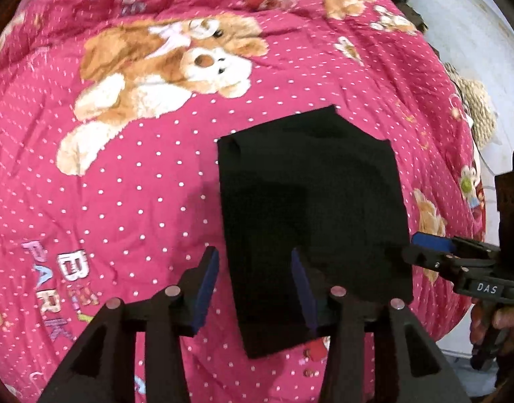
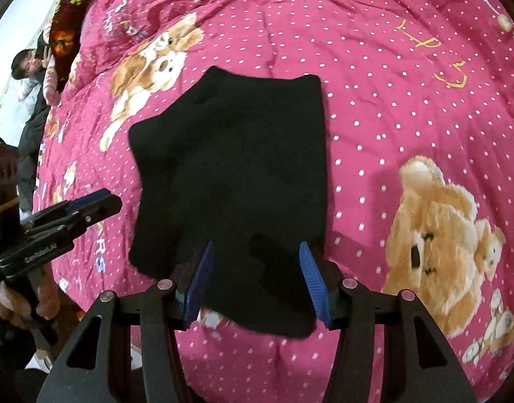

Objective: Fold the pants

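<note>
Left wrist view: the left tongs (image 1: 255, 288) gape wide, empty, above the near edge of the folded black pants (image 1: 310, 221) lying on the pink bedspread (image 1: 122, 184). Right wrist view: the right tongs (image 2: 257, 282) spread wide over the pants' (image 2: 233, 174) near edge, gripping nothing.

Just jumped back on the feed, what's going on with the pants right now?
The black pants lie folded into a compact block on the pink quilt with the bear print. Both claws are open and hold nothing. The right claw hangs over the near edge of the pants, its fingers either side of the cloth. The left claw hangs over the near left part of the pants. The fold looks mostly done; whether another fold is planned cannot be told.
</note>
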